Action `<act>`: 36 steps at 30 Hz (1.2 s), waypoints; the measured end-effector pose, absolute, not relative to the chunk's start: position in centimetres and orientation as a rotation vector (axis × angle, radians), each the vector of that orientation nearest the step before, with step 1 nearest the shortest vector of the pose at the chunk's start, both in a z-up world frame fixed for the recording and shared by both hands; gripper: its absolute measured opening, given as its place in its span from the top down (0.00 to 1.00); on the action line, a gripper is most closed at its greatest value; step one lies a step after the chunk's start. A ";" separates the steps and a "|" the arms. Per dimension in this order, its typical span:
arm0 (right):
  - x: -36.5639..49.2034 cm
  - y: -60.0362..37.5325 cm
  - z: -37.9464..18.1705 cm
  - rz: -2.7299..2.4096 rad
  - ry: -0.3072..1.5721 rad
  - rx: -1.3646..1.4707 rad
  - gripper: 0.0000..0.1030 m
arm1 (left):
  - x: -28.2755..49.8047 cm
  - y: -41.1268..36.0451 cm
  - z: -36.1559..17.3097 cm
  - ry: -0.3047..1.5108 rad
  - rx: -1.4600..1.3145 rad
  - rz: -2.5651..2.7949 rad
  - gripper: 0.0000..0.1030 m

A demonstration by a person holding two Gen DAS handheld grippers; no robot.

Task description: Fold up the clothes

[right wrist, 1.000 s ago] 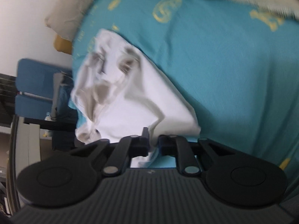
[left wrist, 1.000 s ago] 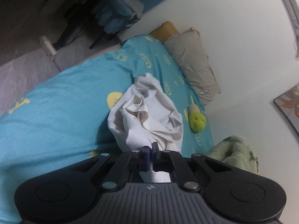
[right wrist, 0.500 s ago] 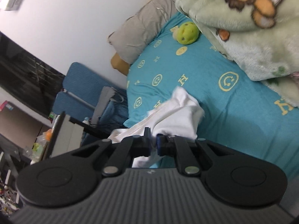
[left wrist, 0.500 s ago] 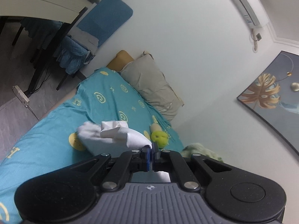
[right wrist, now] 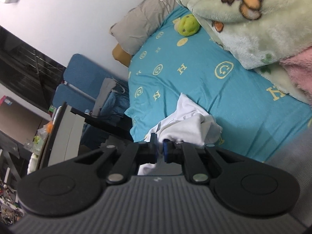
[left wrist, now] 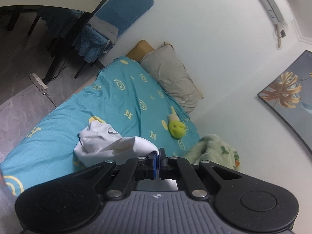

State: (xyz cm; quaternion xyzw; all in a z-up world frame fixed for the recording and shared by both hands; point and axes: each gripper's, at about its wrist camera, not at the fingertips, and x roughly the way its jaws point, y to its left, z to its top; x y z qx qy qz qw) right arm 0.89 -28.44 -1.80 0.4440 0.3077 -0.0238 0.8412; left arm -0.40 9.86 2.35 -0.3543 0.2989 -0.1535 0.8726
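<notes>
The big bed with the blue sheet (left wrist: 117, 105) has yellow smiley faces on it. A soft white cotton shirt (left wrist: 109, 146) is bunched near the bed's edge. The left tool (left wrist: 157, 162) pinches one part of it tight. The right tool (right wrist: 159, 152) pinches another part. I think they should pull apart gently so the shirt spreads flat first.
</notes>
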 end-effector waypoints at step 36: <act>23.0 -29.7 -15.3 0.043 0.787 0.891 0.30 | 22.8 6.1 -11.2 0.668 -0.397 -0.200 0.77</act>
